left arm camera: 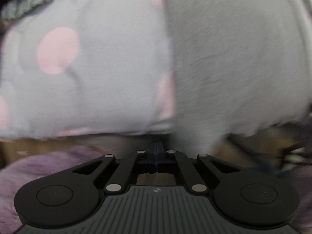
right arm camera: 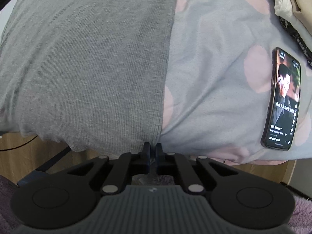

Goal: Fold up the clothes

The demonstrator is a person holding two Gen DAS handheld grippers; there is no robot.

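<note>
On dotted sheet (right arm camera: 210,62), ribbed grey garment (right arm camera: 93,62).

Showing soft, even light, blurring heavily across left view, staying sharper in right, bending at fisheye edges, darkening corners.

Left wrist view, motion-blurred. The left gripper (left arm camera: 156,152), jaws pressed together with nothing visible between them, sits just below the near edge of a dotted sheet (left arm camera: 87,68). A grey garment (left arm camera: 234,68) lies on the sheet's right side; purple fleece (left arm camera: 39,167) shows lower left.
</note>
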